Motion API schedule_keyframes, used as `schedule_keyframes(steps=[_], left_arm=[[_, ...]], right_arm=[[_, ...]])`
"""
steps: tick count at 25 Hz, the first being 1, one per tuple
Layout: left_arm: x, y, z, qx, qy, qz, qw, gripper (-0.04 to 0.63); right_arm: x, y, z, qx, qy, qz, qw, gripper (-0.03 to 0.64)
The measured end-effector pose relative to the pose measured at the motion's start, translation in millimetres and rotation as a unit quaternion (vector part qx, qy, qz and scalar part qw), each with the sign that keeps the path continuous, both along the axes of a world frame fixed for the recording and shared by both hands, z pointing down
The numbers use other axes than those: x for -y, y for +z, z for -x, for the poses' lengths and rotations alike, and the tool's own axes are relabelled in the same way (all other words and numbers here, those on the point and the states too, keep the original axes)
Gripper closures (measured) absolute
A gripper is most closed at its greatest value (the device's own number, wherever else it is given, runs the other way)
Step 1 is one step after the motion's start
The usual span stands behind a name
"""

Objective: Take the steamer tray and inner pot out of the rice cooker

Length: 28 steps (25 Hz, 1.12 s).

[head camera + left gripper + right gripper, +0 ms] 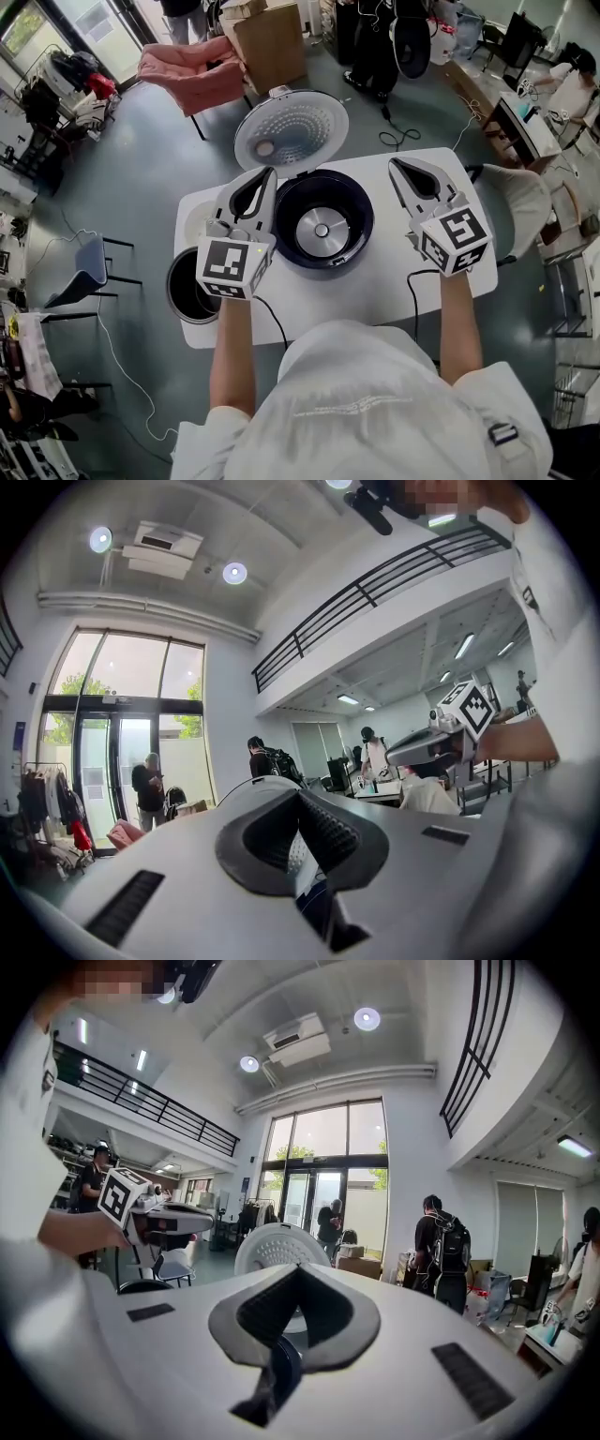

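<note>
Head view: the rice cooker (360, 221) stands open in the middle of the white bench (375, 286), its lid (291, 128) tipped up at the far side and the bare heating plate (322, 228) showing at the bottom of its well. The inner pot (185, 292) is out of the cooker and sits at the bench's left edge, partly hidden under the marker cube of the left claw (268, 175). That claw hangs just beside the cooker's left rim; the right claw (395, 164) hangs to the cooker's right, clear of it. Both point away from the person

Left gripper view: the left claw (298, 795) has its jaws pressed together with nothing between them. The right claw (424, 749) shows off to the side, level

Right gripper view: the right claw (298, 1270) is likewise closed tight and empty. The raised lid (278, 1245) stands beyond its tips, and the left claw (164, 1216) shows at the left
</note>
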<state>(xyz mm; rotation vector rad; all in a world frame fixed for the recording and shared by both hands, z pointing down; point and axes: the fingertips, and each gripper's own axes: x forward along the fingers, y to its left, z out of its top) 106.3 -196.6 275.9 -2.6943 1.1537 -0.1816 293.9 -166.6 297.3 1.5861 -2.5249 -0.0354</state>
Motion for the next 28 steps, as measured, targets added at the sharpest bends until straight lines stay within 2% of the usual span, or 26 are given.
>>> schedule_keyframes(steps=[15,28], left_arm=[[1,13,13,-0.008,-0.007,0.022,0.9997,0.578],[0,19,22,-0.009,-0.009,0.034,0.9993,0.578]], right_arm=[[5,3,18,-0.001,-0.019,-0.001,1.000,0.591],[8,11,25,0.001,-0.014,0.013,1.000,0.591]])
